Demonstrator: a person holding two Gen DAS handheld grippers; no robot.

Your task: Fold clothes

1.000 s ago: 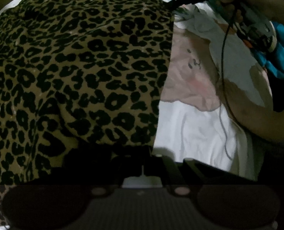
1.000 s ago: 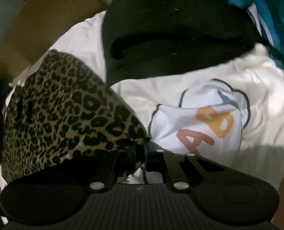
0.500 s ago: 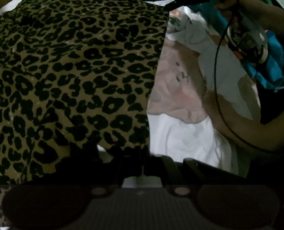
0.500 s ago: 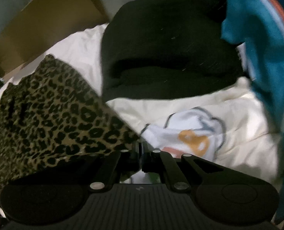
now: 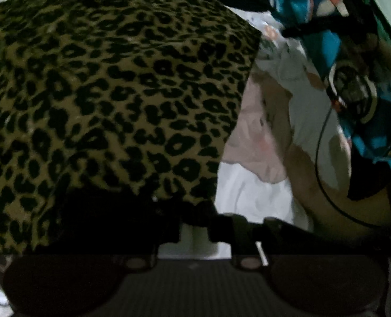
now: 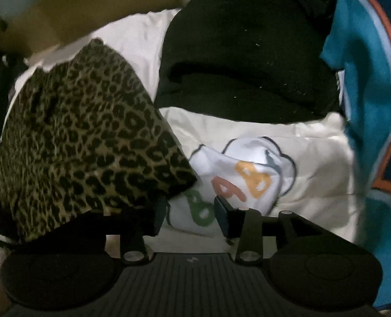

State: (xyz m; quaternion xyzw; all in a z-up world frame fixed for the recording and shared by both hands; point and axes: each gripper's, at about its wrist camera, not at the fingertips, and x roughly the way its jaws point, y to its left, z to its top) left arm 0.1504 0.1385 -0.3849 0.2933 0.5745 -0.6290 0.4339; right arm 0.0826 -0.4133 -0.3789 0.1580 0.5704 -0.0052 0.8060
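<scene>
A leopard-print garment (image 5: 111, 92) fills most of the left wrist view and drapes over my left gripper (image 5: 195, 227). Its fingers stand a little apart, white sheet showing in the gap, and the cloth's lower edge hides the tips. In the right wrist view the same leopard-print garment (image 6: 79, 142) lies folded at the left, its corner against the left finger. My right gripper (image 6: 191, 211) is open, nothing between its fingers, over a white cloth with coloured letters (image 6: 251, 177). That right gripper (image 5: 351, 95) also shows in the left view, held by a person's arm (image 5: 327, 198).
A black folded garment (image 6: 248, 52) lies behind the white sheet (image 6: 317, 163). A teal patterned garment (image 6: 375, 105) hangs at the right. A cardboard box (image 6: 103, 8) stands at the back left. A pale pink printed patch (image 5: 253, 142) lies beside the leopard cloth.
My right gripper has opened and let go of the leopard garment's corner. The left fingers have parted slightly. The garment has come down onto the bed.
</scene>
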